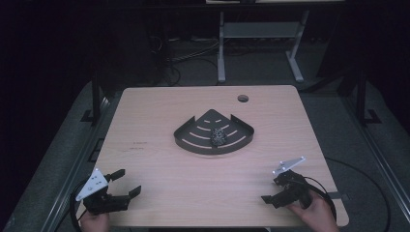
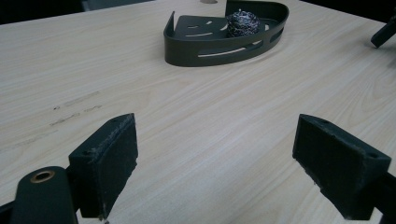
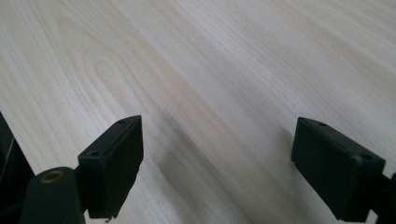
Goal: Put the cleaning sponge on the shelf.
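A dark, fan-shaped tray (image 1: 193, 140) with slotted floor and low walls is sitting near the middle of the table (image 1: 159, 169), and a crinkled ball of steel wool (image 1: 218, 137) is lying inside it, toward its curved edge. Both grippers are resting well apart from the tray, at the near corners of the table. The left gripper (image 1: 126, 182) is being held with its jaws spread wide and empty; the right gripper (image 1: 276, 189) is likewise gaping, with nothing between its jaws.

Small dark marks (image 1: 139, 146) are showing on the wood left of the tray, too small to read as writing.

The left gripper view is looking across the table at the tray (image 2: 196, 51), showing its side slots and the shiny, wiry texture of the steel wool (image 2: 242, 22), which the high view is giving only as a dark lump. The right gripper view is showing bare wood grain (image 3: 224, 70) between its parted jaws.
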A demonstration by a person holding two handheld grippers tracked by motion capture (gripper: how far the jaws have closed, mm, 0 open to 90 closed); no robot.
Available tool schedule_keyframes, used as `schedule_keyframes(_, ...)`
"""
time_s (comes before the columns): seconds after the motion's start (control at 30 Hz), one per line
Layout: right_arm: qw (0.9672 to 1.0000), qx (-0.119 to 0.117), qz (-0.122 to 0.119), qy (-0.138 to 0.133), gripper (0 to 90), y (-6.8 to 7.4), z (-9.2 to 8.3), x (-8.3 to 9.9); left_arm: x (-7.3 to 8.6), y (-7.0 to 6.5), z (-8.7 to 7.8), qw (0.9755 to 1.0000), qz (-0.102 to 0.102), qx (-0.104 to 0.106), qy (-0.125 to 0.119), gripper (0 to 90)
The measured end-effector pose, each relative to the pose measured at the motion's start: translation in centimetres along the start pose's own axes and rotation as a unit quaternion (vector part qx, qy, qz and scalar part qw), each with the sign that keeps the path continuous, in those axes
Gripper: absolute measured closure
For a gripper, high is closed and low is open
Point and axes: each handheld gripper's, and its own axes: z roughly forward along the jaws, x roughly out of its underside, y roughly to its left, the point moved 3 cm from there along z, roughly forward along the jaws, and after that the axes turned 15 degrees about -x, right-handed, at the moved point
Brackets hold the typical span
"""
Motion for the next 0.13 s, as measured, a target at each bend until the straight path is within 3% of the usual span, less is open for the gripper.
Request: schedule_keyframes(0.13, 1.0, 0.0, 0.004, -0.009, 15.8, 0.12, -0.15, 0.59, -0.05, 0.01, 0.04, 1.0, 0.003, -0.001, 0.0, 13.3)
